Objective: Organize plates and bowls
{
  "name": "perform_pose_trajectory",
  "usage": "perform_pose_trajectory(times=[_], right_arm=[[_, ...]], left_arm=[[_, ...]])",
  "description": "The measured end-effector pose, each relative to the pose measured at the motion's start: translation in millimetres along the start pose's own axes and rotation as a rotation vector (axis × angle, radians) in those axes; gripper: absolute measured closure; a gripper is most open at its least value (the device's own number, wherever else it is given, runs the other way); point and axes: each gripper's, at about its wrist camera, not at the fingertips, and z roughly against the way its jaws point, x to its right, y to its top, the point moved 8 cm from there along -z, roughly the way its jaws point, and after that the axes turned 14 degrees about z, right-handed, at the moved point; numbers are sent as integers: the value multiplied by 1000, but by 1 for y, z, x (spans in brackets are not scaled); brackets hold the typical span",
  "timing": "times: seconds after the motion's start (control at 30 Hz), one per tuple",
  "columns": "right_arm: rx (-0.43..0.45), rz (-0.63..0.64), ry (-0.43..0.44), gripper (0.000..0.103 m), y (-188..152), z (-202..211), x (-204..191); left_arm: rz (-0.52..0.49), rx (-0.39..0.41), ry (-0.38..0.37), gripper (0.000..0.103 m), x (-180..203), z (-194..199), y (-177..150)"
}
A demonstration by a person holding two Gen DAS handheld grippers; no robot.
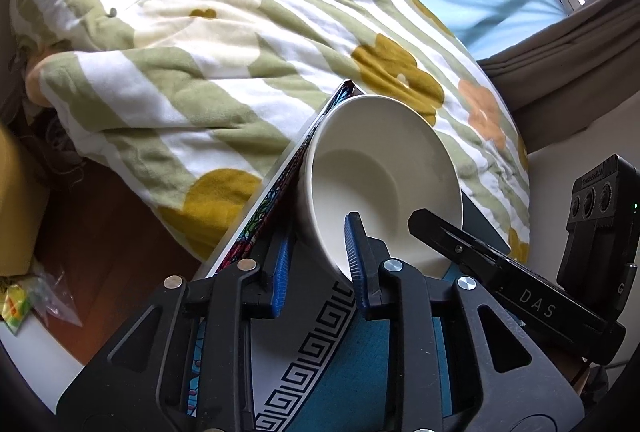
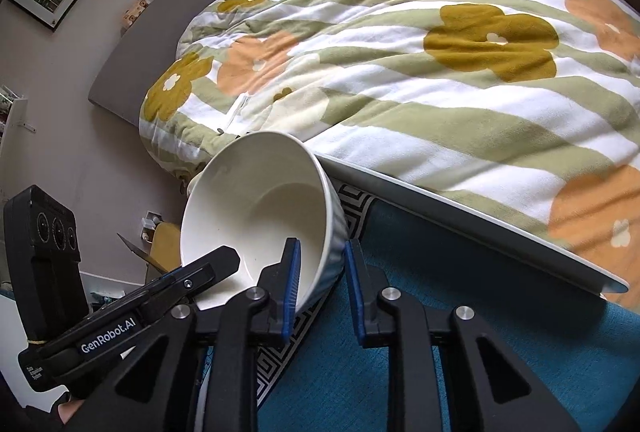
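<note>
Both grippers pinch the white bowl (image 1: pixel 384 187) at once, so it tips without slipping. The left gripper (image 1: pixel 320 256) is nearly closed on the rim wall at six o'clock of the bowl; the right gripper (image 2: pixel 320 276) likewise clamps the rim at about five o'clock, one pad inside, one outside. The bowl sits tilted on a teal mat (image 2: pixel 460 312), beside the quilt (image 2: pixel 440 71).

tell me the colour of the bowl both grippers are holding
Plain white bowl, clearest in the right wrist view.
</note>
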Motion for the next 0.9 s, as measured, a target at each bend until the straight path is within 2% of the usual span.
perform_pose_trajectory(times=[0.3, 0.5, 0.7, 0.9], right_arm=[[46, 10, -9, 84, -5, 16, -6], [97, 5, -19, 84, -18, 56, -12], [175, -9, -52, 84, -52, 128, -17], [229, -46, -100, 84, -116, 213, -8]], left_arm=[[-86, 56, 25, 80, 11, 18, -6], [-133, 97, 12, 80, 34, 52, -28], [-203, 129, -23, 80, 72, 100, -82], [-276, 129, -68, 80, 118, 146, -169]])
